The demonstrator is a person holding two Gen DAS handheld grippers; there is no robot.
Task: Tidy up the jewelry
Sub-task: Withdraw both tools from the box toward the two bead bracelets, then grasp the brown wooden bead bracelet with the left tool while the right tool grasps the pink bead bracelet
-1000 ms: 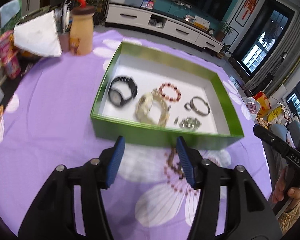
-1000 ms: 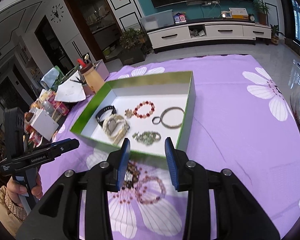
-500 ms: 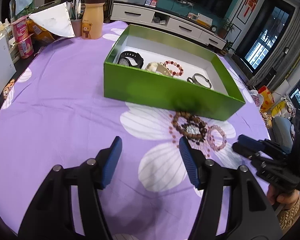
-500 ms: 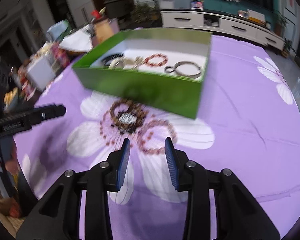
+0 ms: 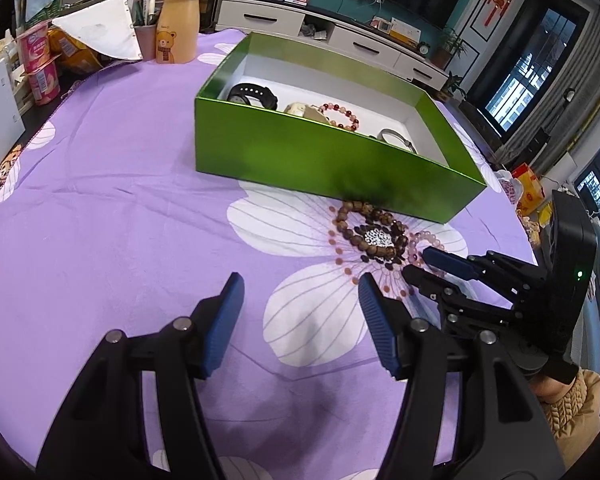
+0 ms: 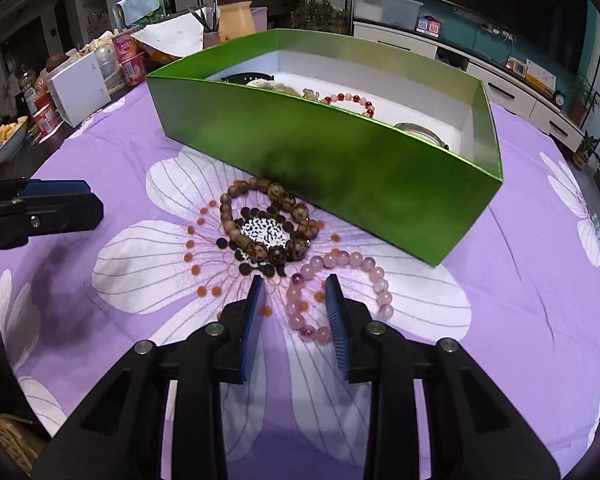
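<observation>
Since a second ago I have brought both grippers down from looking into the green box [image 6: 340, 168] to low over the purple flowered cloth [image 5: 100, 220], so the box now shows me its glossy near wall rather than its white floor. My right gripper [image 6: 296, 312] has dropped over the pink bead bracelet [image 6: 340, 292], a loop of smooth, round, translucent beads lying flat on the cloth; its ribbed blue pads straddle the loop's near-left arc and the jaws are closing, though the pads do not yet press on any bead. Just beyond, at 11 o'clock from the pads, lies the brown bead bracelet [image 6: 260, 220], larger mottled wooden-looking beads in a ring, its far edge touching or nearly touching the box wall. My left gripper [image 5: 300, 312] hovers with jaws apart over bare cloth, nothing between them; from its camera both loose bracelets lie at about 1 o'clock. Inside the box I can still pick out a black strap watch [image 5: 254, 94], a red and pale bead bracelet [image 5: 340, 114] and a thin metal bangle [image 5: 396, 138]. A person's hand [image 5: 548, 388] in a padded beige sleeve holds the right gripper's handle.
</observation>
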